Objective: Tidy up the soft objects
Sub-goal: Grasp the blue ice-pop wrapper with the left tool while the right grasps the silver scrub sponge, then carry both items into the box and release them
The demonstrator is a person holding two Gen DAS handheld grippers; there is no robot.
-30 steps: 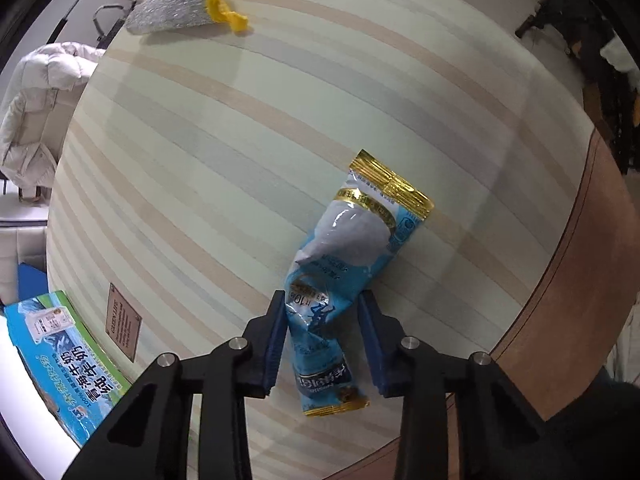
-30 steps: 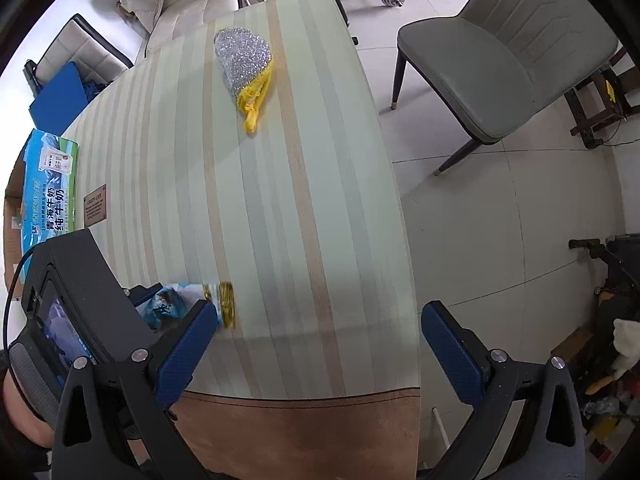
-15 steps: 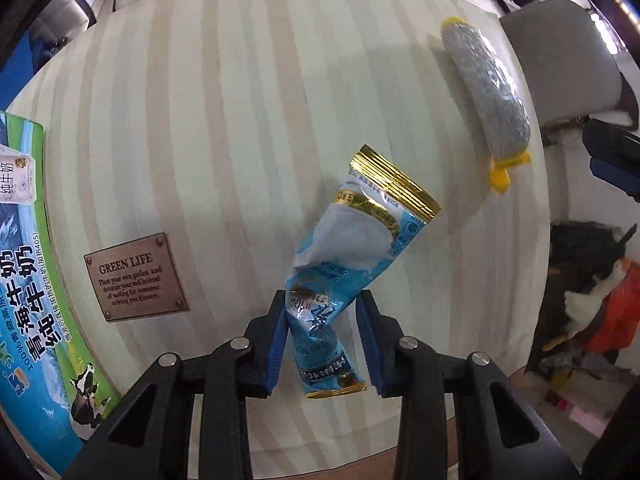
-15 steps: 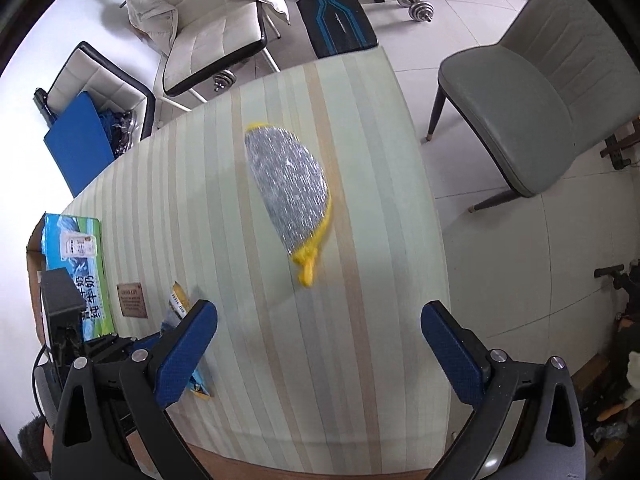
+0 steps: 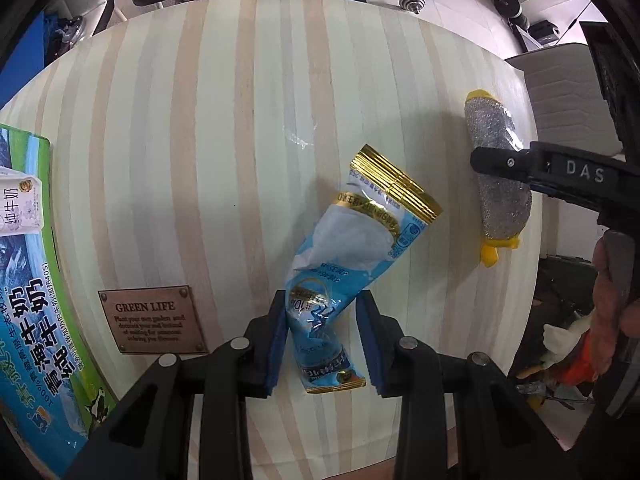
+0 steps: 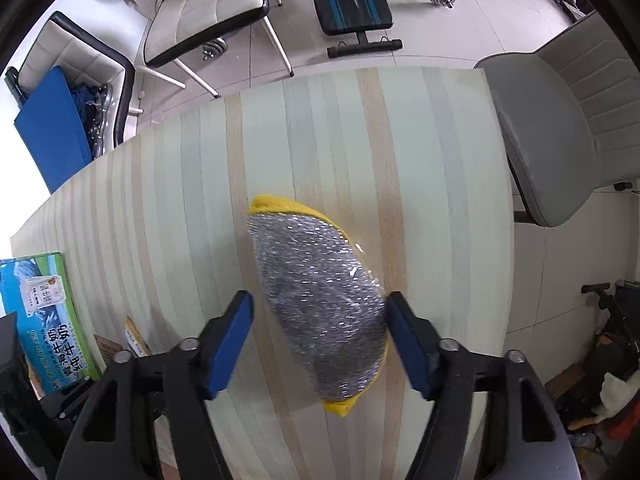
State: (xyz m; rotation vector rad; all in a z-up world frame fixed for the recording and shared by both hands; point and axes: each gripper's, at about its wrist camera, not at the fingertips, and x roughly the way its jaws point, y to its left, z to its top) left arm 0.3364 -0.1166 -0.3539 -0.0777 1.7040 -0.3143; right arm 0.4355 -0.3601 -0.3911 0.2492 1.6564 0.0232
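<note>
While your left gripper (image 5: 322,342) points down at the striped table (image 5: 200,160), its 2 blue pads are pinched in on the lower part of the blue and gold snack pouch (image 5: 352,256), so that one is clearly held, with the crinkled gold-sealed top sticking out away from the fingers and hanging over the tabletop. Your right gripper (image 6: 318,344) sits over the silver scrubbing pad with yellow trim (image 6: 320,308), which lies flat on the table near its right edge, close to the grey chair (image 6: 560,132). Its jaws have just been closing, and the pad is between them now: the right finger looks like it's touching the pad's edge, while the left finger (image 6: 232,340) has a visible gap to it, so you're around it, not squeezing it. In the left wrist view the same pad (image 5: 500,184) lies just right of the pouch, with the black right gripper arm crossing over it. A blue and green milk carton box (image 5: 32,300) sits at the table's left edge, near a small brown plaque (image 5: 154,318).
</note>
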